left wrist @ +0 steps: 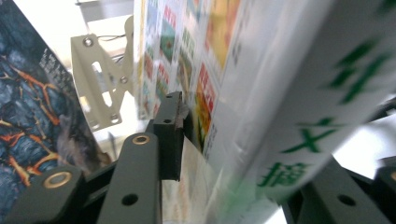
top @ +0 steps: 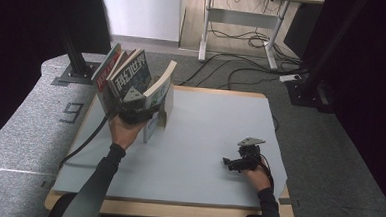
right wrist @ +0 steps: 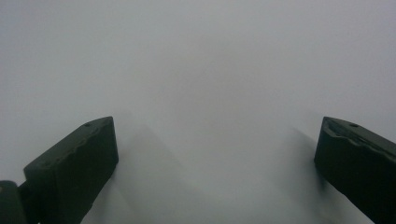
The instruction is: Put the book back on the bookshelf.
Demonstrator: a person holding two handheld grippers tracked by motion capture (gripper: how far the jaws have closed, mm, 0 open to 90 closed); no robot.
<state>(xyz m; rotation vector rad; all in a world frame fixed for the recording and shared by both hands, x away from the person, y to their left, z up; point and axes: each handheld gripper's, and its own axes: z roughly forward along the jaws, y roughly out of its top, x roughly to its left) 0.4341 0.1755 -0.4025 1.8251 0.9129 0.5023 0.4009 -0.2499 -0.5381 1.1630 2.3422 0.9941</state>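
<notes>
Books [top: 132,78] stand leaning in a row at the table's [top: 214,139] far left corner. The left gripper [top: 135,113] has a white book [left wrist: 261,116] between its partly spread jaws, apparently not pressed. Best steady it upright before backing away. The right gripper [top: 241,161] rests apart, jaws wide, holding nothing.

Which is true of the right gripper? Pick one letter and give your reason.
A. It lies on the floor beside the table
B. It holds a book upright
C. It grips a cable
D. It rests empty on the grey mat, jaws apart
D: the right gripper sits on the grey mat away from the books, and its own view shows the jaws wide apart with nothing between them.
</notes>
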